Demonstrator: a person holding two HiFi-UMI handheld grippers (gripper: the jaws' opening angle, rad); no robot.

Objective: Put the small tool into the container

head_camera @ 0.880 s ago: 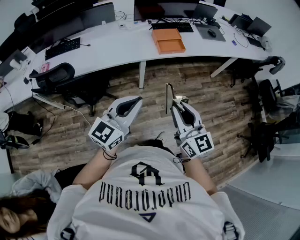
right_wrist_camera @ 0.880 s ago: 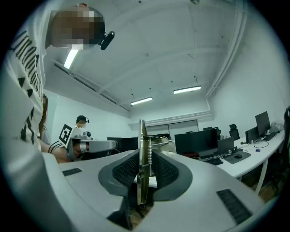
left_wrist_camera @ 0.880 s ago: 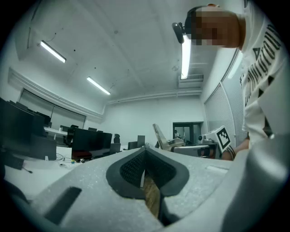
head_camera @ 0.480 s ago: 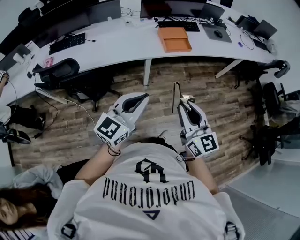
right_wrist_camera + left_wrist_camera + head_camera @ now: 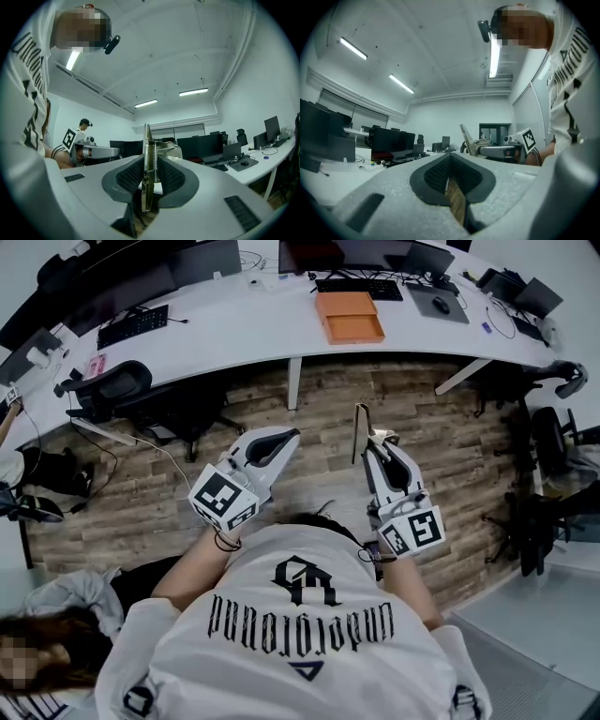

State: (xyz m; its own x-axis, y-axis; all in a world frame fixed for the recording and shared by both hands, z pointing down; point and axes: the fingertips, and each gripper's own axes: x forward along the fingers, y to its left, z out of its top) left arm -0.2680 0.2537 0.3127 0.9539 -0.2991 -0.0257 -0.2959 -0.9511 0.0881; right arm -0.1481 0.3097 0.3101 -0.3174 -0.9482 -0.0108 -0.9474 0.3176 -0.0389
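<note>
Right gripper [image 5: 148, 185]: clamped on the tool [image 5: 147, 154], thin edge only.
Left gripper [image 5: 449, 172]: closed, empty.
Risk: tool could slip; box [image 5: 348, 317] stood well apart.

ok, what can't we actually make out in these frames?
- Metal tool: right gripper view shows it edge-on, lower end buried in the right claw; head view too small.
- Orange box on the desk: head view, too small to see inside.
- Desk's left end: cut off by head view's edge.

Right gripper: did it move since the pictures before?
No, hardly at all. In its own view the right gripper lines up with the same monitors as before, shut on the tool.
</note>
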